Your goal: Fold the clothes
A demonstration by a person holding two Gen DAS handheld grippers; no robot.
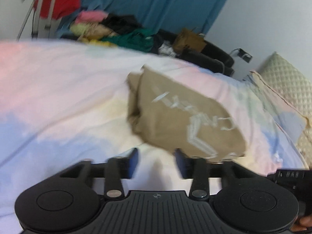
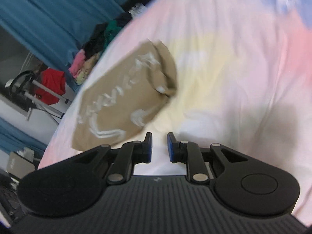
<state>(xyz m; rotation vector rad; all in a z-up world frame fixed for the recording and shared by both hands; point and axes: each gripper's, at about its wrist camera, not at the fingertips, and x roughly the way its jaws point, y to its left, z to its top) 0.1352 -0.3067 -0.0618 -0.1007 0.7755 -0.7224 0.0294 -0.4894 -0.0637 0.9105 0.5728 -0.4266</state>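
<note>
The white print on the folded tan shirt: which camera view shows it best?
The right wrist view: the tan shirt shows nearly its whole white print, though blurred. The left wrist view shows the shirt too, but its print is fainter and more smeared.

- Bedsheet (image 1: 58, 89) lies bare left of the folded shirt (image 1: 181, 117); free passage there;
- clothes pile (image 1: 120, 33) lines the far edge;
- pillow (image 1: 288, 85) blocks the right.

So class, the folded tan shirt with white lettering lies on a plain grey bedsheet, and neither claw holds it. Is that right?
Not quite. The folded tan shirt lies on a pastel tie-dye bedsheet, not plain grey, as both wrist views show. Neither claw holds it.
</note>
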